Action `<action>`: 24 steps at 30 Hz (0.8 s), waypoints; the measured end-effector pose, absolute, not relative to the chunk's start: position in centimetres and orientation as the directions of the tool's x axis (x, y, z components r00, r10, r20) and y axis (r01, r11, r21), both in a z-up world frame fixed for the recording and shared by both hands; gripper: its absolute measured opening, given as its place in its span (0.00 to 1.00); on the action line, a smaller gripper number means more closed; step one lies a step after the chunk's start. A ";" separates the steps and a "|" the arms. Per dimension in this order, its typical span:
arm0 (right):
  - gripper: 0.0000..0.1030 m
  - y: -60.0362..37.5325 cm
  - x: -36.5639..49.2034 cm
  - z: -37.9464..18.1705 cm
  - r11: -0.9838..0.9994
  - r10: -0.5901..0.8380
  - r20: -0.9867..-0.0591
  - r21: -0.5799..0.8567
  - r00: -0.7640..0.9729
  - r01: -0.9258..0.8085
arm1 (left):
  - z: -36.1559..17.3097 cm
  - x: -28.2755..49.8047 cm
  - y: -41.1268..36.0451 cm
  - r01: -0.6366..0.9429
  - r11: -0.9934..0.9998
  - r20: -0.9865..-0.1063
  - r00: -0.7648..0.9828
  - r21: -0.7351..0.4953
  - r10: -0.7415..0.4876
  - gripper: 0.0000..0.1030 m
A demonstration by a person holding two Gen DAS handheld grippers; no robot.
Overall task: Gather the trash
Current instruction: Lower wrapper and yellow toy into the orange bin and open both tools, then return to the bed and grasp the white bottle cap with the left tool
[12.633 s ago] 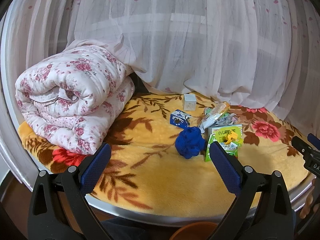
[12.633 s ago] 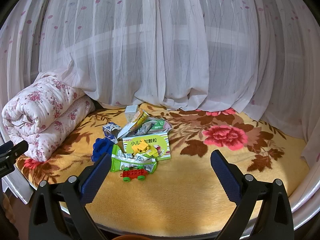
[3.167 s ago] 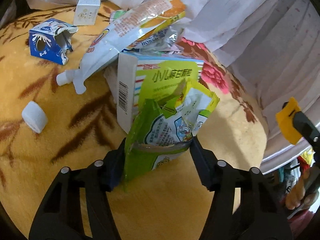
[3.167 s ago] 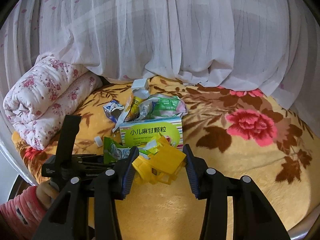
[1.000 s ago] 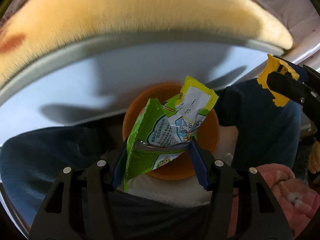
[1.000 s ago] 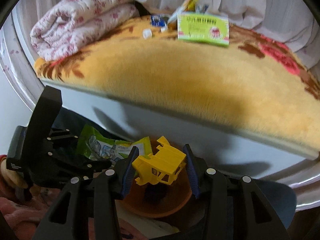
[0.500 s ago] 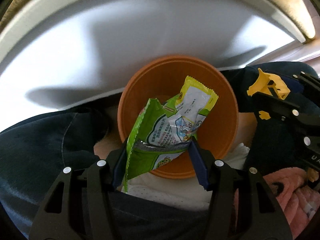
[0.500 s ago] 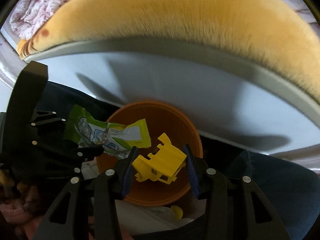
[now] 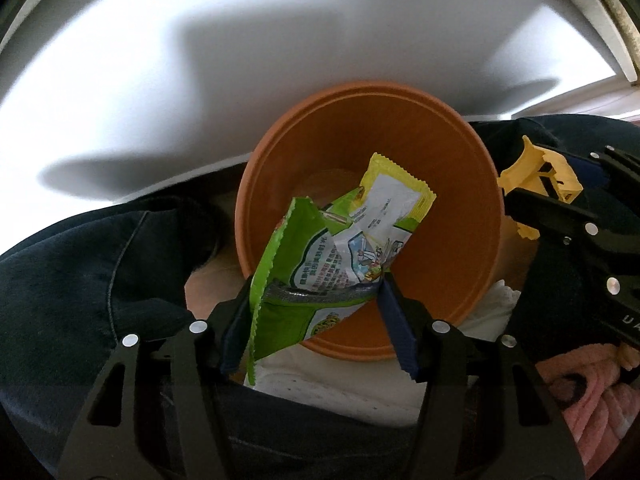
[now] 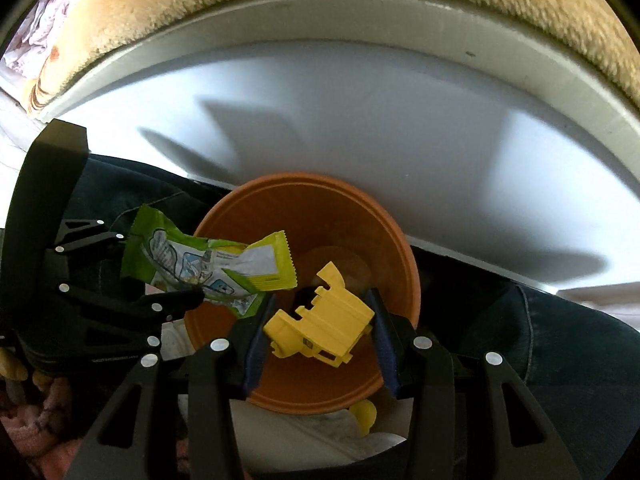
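Now both loads hang over the orange bin (image 9: 460, 216). Our left gripper (image 9: 316, 312), jaws just easing apart, barely pinches the green wrapper (image 9: 320, 264); our right gripper (image 10: 320, 328) likewise loosens around the yellow toy piece (image 10: 320, 332). Risk: wrapper catches the rim and slides outside.

Bin (image 9: 280, 168) floor — wrapper (image 9: 340, 248) hides it.

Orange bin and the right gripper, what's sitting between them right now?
The yellow plastic toy piece sits between the right gripper's jaws, which have just been opening, directly above the orange bin. The right wrist view shows it.
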State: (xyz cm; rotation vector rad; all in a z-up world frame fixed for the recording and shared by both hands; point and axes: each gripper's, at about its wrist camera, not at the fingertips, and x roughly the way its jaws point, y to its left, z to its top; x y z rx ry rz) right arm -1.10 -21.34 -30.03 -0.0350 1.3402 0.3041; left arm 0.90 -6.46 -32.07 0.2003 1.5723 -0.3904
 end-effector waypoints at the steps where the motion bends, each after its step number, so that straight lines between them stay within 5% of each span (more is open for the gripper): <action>1: 0.61 -21.3 -0.9 -30.0 0.960 0.200 -0.961 0.153 0.193 -0.235 | -32.1 0.9 -6.5 0.364 0.924 -0.993 -0.045 -0.116 -0.106 0.59; 6: 0.76 -21.4 -0.8 -29.9 0.961 0.203 -0.958 0.155 0.202 -0.231 | -32.2 1.0 -6.4 0.362 0.926 -0.995 -0.042 -0.104 -0.096 0.69; 24: 0.80 -22.2 -1.4 -28.8 0.963 0.188 -0.952 0.130 0.243 -0.234 | -31.5 0.7 -6.0 0.339 0.936 -0.995 -0.007 -0.098 -0.101 0.78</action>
